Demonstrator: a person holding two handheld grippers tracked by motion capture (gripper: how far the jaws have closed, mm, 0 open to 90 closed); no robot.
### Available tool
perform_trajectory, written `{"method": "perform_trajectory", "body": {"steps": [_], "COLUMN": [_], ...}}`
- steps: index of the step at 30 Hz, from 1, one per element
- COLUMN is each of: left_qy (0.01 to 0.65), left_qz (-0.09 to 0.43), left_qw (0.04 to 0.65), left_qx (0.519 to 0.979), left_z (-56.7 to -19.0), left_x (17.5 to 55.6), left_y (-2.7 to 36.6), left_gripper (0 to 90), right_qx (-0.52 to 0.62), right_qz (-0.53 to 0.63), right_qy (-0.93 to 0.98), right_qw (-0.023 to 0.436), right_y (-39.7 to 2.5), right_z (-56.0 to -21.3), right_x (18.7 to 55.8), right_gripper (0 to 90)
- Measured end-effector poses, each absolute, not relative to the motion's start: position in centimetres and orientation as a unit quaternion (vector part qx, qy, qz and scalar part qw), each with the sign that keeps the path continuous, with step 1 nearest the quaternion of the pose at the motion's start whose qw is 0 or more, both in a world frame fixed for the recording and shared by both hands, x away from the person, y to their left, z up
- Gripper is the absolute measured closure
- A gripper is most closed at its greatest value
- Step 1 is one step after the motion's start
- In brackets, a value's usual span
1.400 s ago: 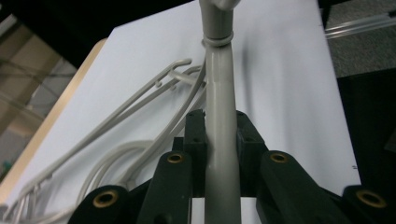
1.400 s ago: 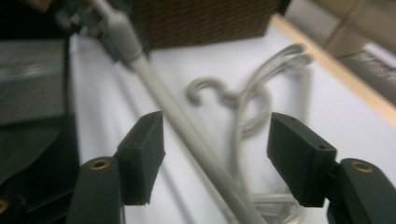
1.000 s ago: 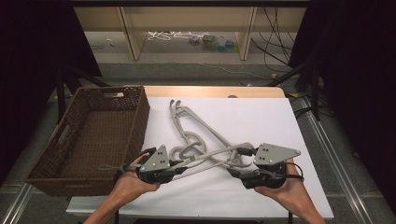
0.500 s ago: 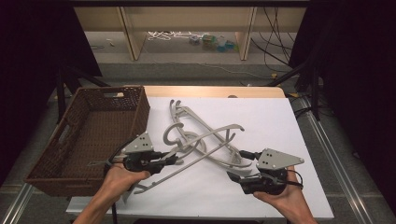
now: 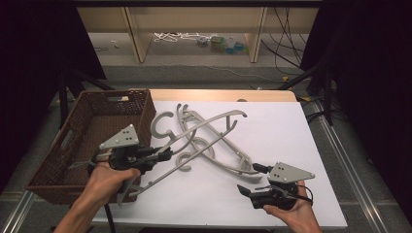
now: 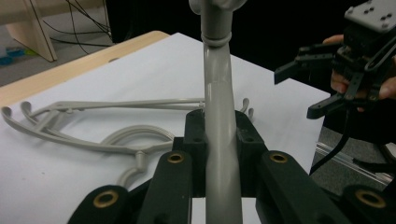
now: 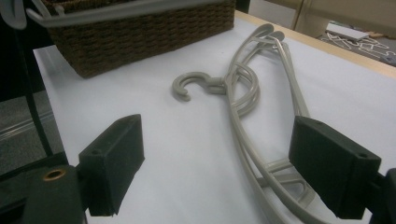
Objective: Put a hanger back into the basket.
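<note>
Lifting now: left claw is clamped on the arm of a grey plastic hanger, and versus a second ago it has swung that hanger up and left, off the pile and toward the wicker basket. In the left gripper view the hanger arm runs straight up between the pads, squeezed on both sides, so the grip looks solid. Right claw had been in at the tangle with the left one a second ago; now it's pulled back to the near right part of the counter, jaws wide apart, holding nothing. Right gripper view confirms: open pads framing the remaining hangers that lie flat on the white counter, hook toward the basket. Read: handover to single-hand carry is done, one hanger is separated and airborne with its far end over the pile, tail end near the basket's near corner. My guess is the next move is a drop into the basket; watch the raised hook snagging the hangers below
</note>
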State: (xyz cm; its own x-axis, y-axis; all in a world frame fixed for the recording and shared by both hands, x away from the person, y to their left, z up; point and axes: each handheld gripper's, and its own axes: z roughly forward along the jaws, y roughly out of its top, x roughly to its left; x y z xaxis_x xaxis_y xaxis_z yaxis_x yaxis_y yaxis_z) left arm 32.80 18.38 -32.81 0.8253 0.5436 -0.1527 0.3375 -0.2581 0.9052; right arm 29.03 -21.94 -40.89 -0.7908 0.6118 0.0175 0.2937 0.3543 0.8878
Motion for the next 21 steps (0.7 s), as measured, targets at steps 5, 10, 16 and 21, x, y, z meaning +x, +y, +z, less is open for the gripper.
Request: {"method": "perform_trajectory", "body": {"steps": [5,10,16,21], "left_qy": [0.290,0.306,0.333,0.351], "left_qz": [0.111,0.143,0.173,0.200], "left_qw": [0.545,0.536,0.525,0.510], "left_qx": [0.779,0.774,0.764,0.759], "left_z": [-30.7,-29.6,-29.3,-29.3], "left_x": [33.2,34.0,35.0,35.8], "left_y": [20.5,22.8,25.7,27.8], "left_gripper": [79.2,79.2,79.2,79.2], "right_qx": [0.277,0.279,0.283,0.281], "right_qz": [0.495,0.493,0.494,0.493], "right_qy": [0.807,0.808,0.806,0.808], "right_qw": [0.164,0.163,0.161,0.160], "right_y": [-21.9,-21.8,-21.8,-21.8], "right_z": [-41.0,-41.2,-41.3,-41.4], "right_x": [29.0,29.1,29.1,29.2], "right_gripper": [19.1,19.1,17.6,17.6]}}
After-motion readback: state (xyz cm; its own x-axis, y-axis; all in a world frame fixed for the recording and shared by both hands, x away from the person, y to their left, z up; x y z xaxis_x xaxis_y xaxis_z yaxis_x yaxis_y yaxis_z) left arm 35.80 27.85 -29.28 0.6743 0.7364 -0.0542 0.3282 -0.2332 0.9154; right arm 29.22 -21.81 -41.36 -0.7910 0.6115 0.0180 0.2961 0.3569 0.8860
